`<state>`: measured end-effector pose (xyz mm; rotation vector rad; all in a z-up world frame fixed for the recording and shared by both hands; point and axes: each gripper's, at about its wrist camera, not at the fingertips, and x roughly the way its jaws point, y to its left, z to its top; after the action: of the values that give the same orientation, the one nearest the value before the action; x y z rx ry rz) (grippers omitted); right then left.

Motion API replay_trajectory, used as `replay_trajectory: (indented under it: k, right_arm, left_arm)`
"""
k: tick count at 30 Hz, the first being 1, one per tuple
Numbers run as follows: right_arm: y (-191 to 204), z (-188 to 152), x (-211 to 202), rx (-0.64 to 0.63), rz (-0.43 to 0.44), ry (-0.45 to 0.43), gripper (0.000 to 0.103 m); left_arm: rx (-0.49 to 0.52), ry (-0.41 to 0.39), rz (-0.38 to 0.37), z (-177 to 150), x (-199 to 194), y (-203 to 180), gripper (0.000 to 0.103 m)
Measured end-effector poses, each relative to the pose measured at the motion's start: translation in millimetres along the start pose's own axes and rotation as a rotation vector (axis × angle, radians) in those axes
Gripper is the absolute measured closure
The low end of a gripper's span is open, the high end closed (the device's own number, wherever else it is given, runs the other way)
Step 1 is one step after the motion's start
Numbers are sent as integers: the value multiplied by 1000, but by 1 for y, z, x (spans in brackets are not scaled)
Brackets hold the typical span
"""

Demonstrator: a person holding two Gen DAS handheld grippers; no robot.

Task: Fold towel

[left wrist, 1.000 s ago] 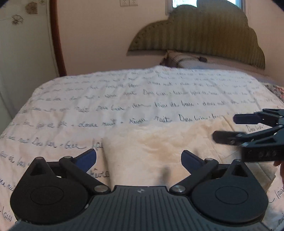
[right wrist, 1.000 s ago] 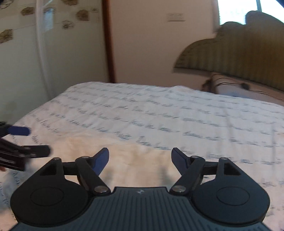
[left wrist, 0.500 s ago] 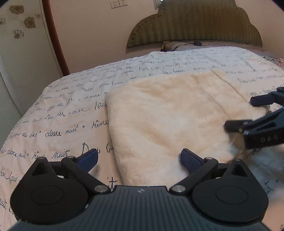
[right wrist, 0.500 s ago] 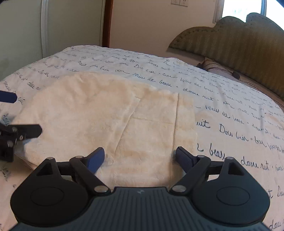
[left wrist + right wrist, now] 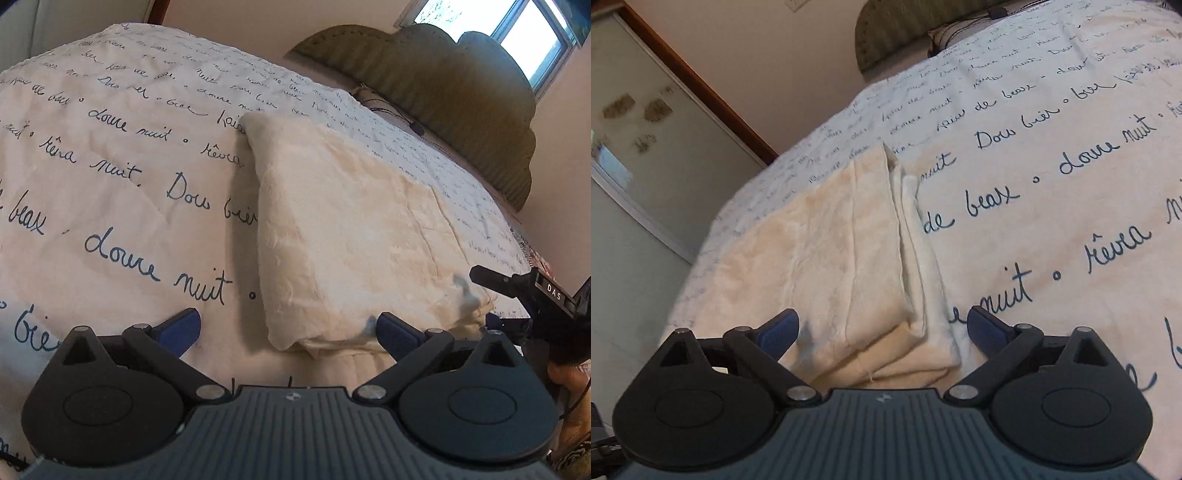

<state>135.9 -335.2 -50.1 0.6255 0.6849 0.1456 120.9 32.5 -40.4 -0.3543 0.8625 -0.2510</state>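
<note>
A cream towel (image 5: 351, 229), folded into layers, lies flat on the bed. In the left wrist view my left gripper (image 5: 288, 328) is open and low over the towel's near left corner, which sits between its blue pads without being pressed. My right gripper (image 5: 484, 297) shows at the towel's near right end. In the right wrist view the towel (image 5: 831, 251) shows its stacked edges. The right gripper (image 5: 882, 328) has its jaws opening wide, and the layered near corner lies between them, untouched by the pads.
The towel rests on a white bedspread (image 5: 122, 206) printed with dark script. A green padded headboard (image 5: 443, 96) and a window (image 5: 517, 33) are at the far end. A wardrobe door (image 5: 639, 155) stands to the left. A person's hand (image 5: 569, 376) holds the right gripper.
Both grippers have dropped and moved in to the towel's near edge, each rolling as it went. The right jaws have spread wider. The towel lies as before.
</note>
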Motion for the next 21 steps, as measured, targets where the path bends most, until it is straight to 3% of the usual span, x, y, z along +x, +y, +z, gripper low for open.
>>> replay_trajectory:
  k: [1,2,3,4,5,6,8,11,13,15,16,17,18,20,21]
  right_arm:
    - [-3,4,3,5,45,32,7]
    - [-3,7,6,5,72,57,18]
    - [0,8,7,-11,49,74,35]
    - [6,8,7,-54,10,85,43]
    - [7,7,4,-74,5,89,56]
    - [5,7,1,-65,27,89,64]
    - [-3,4,-9,-8,71,72,69]
    - [8,-7,-18,-20,59,49,72]
    - [15,-16,-27,-11,72,33,73]
    - [22,-26,-33,-20,66,27,69]
    - [24,-30,-30,-41,25,21,62]
    - [26,-32,-25,-77,-33,15,41]
    - [27,-33,-21,-107,-104,19,28]
    - [33,-37,-35,-119,-169,-29,28]
    - [42,-42,-50,-147,-207,-90,28]
  left_arm:
    - [-1,1,-18,3,2,-1,3]
    - [-12,3,-46,6,4,-1,10]
    - [-38,3,-79,8,7,0,20]
    - [-73,12,-110,11,11,3,46]
    - [-98,20,-91,13,14,5,56]
    - [-106,18,-90,16,16,8,60]
    - [-85,7,-86,19,16,9,67]
    - [-38,-21,-72,22,8,9,71]
    - [-11,-51,-60,26,1,13,72]
    - [15,-23,-58,29,7,16,68]
    - [27,-4,-28,28,11,15,57]
    - [45,-2,3,26,9,13,46]
    - [73,-21,36,22,-1,9,41]
    - [169,-101,151,9,-28,-5,17]
    - [234,-151,224,0,-41,-15,9]
